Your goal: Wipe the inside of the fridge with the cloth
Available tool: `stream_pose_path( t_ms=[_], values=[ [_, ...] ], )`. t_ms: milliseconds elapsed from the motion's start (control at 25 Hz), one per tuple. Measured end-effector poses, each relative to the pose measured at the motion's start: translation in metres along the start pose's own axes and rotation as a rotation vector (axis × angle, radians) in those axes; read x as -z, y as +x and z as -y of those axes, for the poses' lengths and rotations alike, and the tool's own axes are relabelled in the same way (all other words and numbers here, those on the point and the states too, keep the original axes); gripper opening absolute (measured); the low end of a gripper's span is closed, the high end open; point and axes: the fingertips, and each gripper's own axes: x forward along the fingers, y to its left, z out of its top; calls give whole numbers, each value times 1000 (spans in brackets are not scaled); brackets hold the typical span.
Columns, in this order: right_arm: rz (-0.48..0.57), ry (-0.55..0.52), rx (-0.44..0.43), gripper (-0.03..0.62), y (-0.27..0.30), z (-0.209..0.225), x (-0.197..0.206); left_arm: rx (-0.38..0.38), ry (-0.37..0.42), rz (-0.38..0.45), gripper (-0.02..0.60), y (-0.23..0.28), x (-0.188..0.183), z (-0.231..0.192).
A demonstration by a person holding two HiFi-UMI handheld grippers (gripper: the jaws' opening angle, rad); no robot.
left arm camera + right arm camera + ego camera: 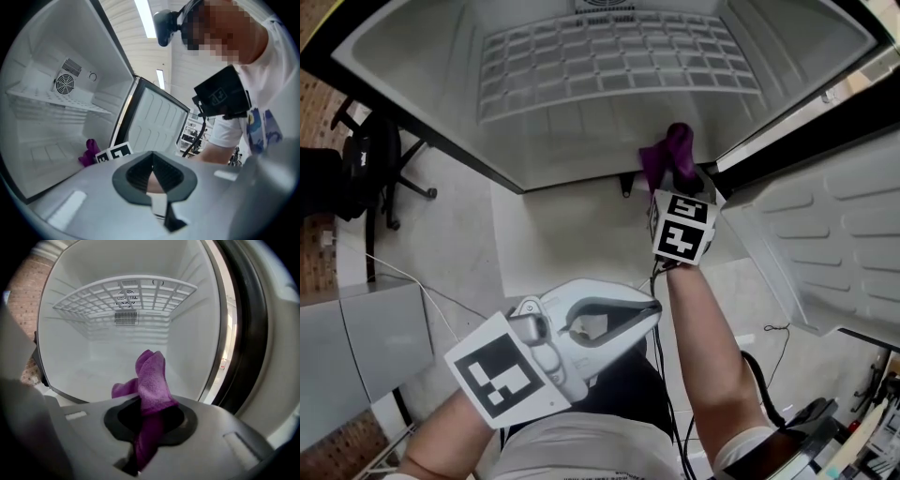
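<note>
A purple cloth (670, 155) is pinched in my right gripper (675, 180), which is shut on it at the front lip of the open fridge (581, 127), near the right wall. In the right gripper view the cloth (151, 376) sticks up from between the jaws of the right gripper (147, 416), in front of the white fridge floor. My left gripper (652, 307) hangs low by the person's body, outside the fridge, shut and holding nothing. The left gripper view looks past the left gripper (152, 157) to the cloth (88, 152).
A white wire shelf (609, 56) spans the fridge, with a fan vent (125, 298) on the back wall. The fridge door (834, 234) stands open at the right. A black chair (366, 159) and a grey cabinet (356, 347) stand at the left.
</note>
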Motion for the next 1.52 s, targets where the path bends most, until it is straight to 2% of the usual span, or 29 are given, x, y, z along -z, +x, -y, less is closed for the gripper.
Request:
stream_pose_path(
  t_ms=[240, 440, 840, 1040, 1240, 1360, 1520],
  values=[
    [-7, 29, 80, 55, -4, 13, -4, 6, 3, 3, 6, 3, -5, -2],
    [32, 16, 154, 54, -14, 23, -14, 12, 5, 1, 6, 3, -6, -1],
    [90, -30, 187, 54, -38, 28, -32, 16, 27, 3, 6, -5, -9, 0],
    [124, -14, 143, 55, -63, 24, -46, 18, 38, 26, 6, -12, -16, 3],
    [211, -17, 73, 55, -105, 18, -75, 44, 60, 37, 6, -14, -26, 10],
    [261, -10, 19, 55, -133, 14, -93, 72, 102, 8, 6, -14, -26, 17],
    [306, 9, 16, 55, -169, 27, -114, 118, 156, -2, 6, -9, -33, 32]
  ],
)
